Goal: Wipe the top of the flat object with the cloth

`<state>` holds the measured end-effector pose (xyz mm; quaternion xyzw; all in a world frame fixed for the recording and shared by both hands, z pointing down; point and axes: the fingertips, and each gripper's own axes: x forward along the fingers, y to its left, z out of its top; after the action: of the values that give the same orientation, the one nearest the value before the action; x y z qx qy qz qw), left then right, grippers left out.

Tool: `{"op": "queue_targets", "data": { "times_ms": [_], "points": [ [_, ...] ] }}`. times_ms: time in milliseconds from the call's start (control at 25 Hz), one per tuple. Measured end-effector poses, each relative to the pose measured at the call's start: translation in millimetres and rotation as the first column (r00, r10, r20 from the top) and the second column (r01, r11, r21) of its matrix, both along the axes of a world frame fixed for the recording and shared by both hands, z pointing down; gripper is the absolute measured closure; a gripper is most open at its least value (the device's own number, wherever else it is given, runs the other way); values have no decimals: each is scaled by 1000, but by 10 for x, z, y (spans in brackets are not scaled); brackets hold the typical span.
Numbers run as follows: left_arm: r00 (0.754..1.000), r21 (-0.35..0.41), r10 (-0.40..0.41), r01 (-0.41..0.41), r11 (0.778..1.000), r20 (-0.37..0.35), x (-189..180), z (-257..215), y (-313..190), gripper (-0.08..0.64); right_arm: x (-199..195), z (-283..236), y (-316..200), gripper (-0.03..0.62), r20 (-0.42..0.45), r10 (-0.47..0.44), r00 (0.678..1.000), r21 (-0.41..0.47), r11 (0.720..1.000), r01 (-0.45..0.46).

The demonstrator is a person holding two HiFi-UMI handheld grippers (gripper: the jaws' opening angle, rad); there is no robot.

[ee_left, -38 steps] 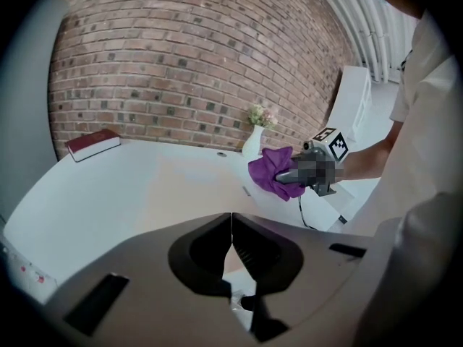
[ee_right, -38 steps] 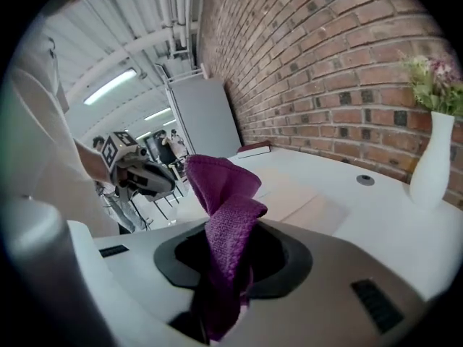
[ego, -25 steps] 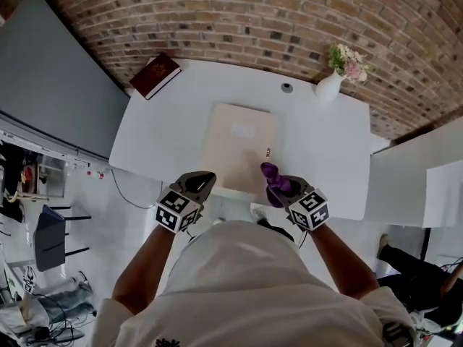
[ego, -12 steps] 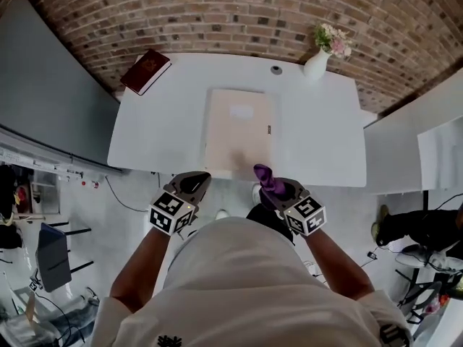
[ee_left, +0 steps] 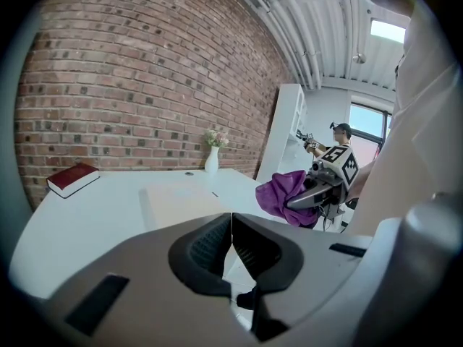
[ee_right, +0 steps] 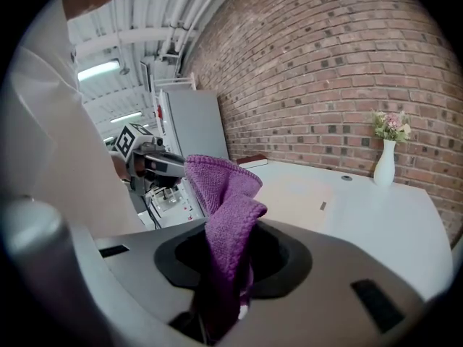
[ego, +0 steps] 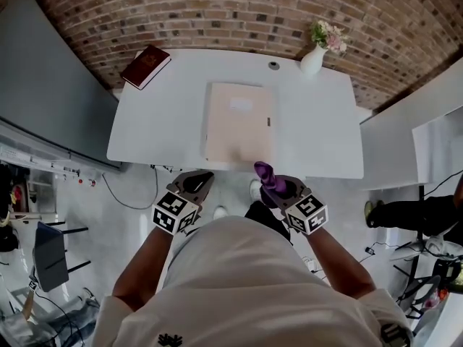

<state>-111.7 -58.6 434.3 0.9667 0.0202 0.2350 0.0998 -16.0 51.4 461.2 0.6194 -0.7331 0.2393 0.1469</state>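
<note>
The fingers (ee_left: 206,248) of the left gripper (ee_left: 231,221) are pressed flat together with nothing between them, while the right gripper (ee_right: 230,270) has its fingers (ee_right: 282,260) clamped on a purple cloth (ee_right: 224,190), which stands up from the jaws in a soft, folded peak with a looped, knitted-looking weave. In the head view both grippers sit just below the centre of the frame, over the pale floor (ego: 130,194) and just under the lower edge of the table (ego: 159,121), not touching it. The table is a smooth white rectangle, and the flat object (ego: 239,121) lies on its middle: a thin beige rectangle with a matte face (a paler patch shows near its upper end), well apart from the cloth. At the table's upper left corner lies a dark red book (ego: 146,66); toward the upper right stands a slim white vase (ego: 312,61) of pale flowers (ego: 327,35), with a small round disc (ego: 273,66) just left of it. A red brick wall (ego: 231,13) curves across the top of the frame, a grey panel (ego: 43,85) fills the left, and a white cabinet (ego: 427,150) stands at the right.
</note>
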Motion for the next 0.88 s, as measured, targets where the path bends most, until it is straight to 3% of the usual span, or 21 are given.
{"op": "queue_targets", "data": {
  "times_ms": [400, 880],
  "points": [
    [1000, -4, -16, 16, 1000, 11, -251, 102, 84, 535, -222, 3, 5, 457, -14, -31, 999, 10, 999, 31],
    [999, -17, 20, -19, 1000, 38, -289, 229, 125, 535, -356, 74, 12, 457, -9, -37, 999, -15, 999, 37]
  ]
}}
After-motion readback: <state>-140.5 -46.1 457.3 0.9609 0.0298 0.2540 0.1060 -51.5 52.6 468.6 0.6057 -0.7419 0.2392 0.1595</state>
